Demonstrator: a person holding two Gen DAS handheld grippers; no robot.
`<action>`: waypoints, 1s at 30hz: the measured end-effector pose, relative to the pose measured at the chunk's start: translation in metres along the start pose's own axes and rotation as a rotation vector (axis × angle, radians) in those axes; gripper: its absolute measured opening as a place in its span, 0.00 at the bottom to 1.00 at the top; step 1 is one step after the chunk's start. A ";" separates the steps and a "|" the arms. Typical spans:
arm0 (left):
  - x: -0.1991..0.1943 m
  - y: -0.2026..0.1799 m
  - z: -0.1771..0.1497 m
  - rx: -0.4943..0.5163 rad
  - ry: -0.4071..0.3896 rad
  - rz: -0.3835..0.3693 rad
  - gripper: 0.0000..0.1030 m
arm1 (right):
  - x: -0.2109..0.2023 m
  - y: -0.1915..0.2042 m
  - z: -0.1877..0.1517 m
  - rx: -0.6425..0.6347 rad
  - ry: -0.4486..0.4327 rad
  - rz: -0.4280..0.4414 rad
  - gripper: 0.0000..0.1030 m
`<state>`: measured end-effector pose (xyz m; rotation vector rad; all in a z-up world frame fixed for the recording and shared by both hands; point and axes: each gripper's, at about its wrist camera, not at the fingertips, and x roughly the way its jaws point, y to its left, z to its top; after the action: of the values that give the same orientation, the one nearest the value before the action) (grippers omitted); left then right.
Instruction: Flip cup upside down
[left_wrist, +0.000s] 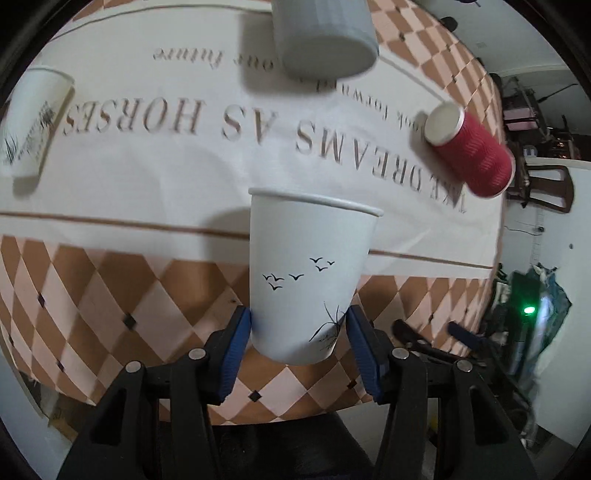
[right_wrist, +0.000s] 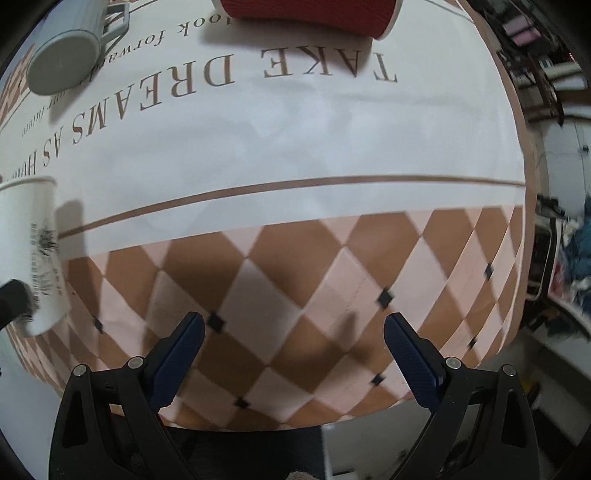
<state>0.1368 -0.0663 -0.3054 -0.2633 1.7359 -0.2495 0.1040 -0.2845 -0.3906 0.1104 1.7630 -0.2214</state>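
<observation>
A white paper cup with black birds (left_wrist: 303, 273) is held in my left gripper (left_wrist: 299, 325), whose blue pads press its lower sides near the base. The cup's rim points away from the camera, over the tablecloth. The same cup shows at the left edge of the right wrist view (right_wrist: 33, 251), with the left gripper's dark tip at its base. My right gripper (right_wrist: 293, 332) is open and empty above the checkered border of the cloth.
A grey mug (left_wrist: 325, 37) stands upside down at the back, also in the right wrist view (right_wrist: 66, 55). A red ribbed cup (left_wrist: 476, 155) stands upside down at the right (right_wrist: 314, 14). Another white printed cup (left_wrist: 33, 122) stands at the left. The table edge (left_wrist: 495, 258) drops off at the right.
</observation>
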 end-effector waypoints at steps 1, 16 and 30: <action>0.003 -0.003 -0.003 0.005 0.001 0.012 0.49 | 0.000 -0.003 0.000 -0.014 -0.004 -0.005 0.96; 0.027 -0.002 -0.012 -0.031 0.000 0.100 0.77 | -0.010 -0.026 0.001 -0.087 -0.061 -0.034 0.96; -0.093 0.032 -0.067 0.037 -0.423 0.336 0.99 | -0.124 0.037 -0.034 -0.564 -0.384 -0.198 0.96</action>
<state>0.0858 -0.0052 -0.2172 0.0080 1.3279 0.0216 0.1042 -0.2358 -0.2657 -0.4860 1.3927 0.1137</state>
